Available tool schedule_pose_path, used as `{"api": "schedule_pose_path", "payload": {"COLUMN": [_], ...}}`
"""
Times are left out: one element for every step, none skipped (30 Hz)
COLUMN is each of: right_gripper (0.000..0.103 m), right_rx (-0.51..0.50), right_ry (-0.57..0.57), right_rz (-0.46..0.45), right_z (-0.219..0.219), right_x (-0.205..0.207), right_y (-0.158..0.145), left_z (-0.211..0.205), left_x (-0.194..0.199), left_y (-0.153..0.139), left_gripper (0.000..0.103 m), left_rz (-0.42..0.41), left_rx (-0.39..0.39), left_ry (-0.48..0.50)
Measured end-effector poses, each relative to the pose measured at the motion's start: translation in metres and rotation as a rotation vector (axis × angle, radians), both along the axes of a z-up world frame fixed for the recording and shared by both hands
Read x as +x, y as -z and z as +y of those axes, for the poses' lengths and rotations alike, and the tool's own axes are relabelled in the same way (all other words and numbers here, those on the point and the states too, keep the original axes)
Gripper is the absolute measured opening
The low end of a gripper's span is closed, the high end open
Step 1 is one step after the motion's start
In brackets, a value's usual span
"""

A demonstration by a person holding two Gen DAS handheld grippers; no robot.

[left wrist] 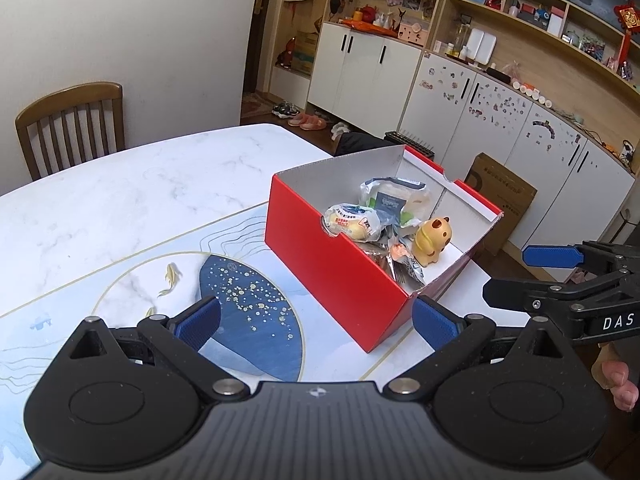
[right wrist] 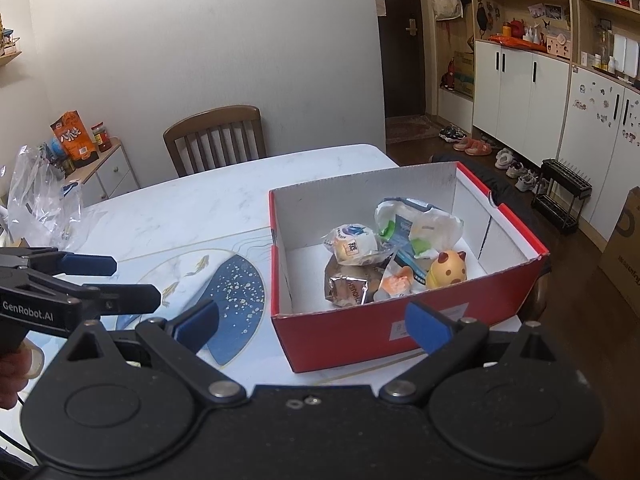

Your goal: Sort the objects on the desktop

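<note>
Table (right wrist: 180,208): white marble top with a blue-and-gold mat (right wrist: 236,292). Red box (right wrist: 360,332) stands open on the mat's right part. Inside the box: white snack bag (right wrist: 424,224), round wrapped bun (right wrist: 352,244), foil pack (right wrist: 348,290), yellow toy (right wrist: 446,270). Left tool (left wrist: 316,318): fingers wide apart, holding nothing, near the box. Right tool (right wrist: 312,322): fingers wide apart, holding nothing, before the box.

glossy red cardboard box (right wrist: 360,336); marble-look table (right wrist: 192,208)
</note>
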State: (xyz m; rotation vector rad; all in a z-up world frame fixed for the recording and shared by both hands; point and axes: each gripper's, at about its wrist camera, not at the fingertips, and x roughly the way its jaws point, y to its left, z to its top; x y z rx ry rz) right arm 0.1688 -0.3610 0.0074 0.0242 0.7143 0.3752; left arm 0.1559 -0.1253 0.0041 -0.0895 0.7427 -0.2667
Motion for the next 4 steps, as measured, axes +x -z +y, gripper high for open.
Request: {"api": "schedule_pose_path", "payload": {"right_gripper": [0.1,0.1,0.1,0.1], "right_rx": [0.0,-0.001,-0.003,-0.004], "right_ry": [0.001,0.002,0.002,0.003], "right_rz": [0.002,0.003,0.004,0.005], "right_z": [0.0006,0.0012,0.002,0.0025], "right_x": [-0.0001,-0.0001,-0.0001,0.0002], "right_y": [0.0002,0.0004,0.0006,0.0007], "left_z": [0.0002,0.0006,0.001,0.0016], "left_x": [-0.0005,-0.0011,-0.0015,-0.0016], "left_y": [-0.0001,-0.0003,-0.0006,-0.0008], "left_gripper": [0.102,0.102,0.102,0.102], "left_rz": [-0.002,-0.005,-0.007,-0.006], "left_rx": [0.001,0.003,0.005,0.004], "left_ry": [0.001,0.0,0.0,0.001]}}
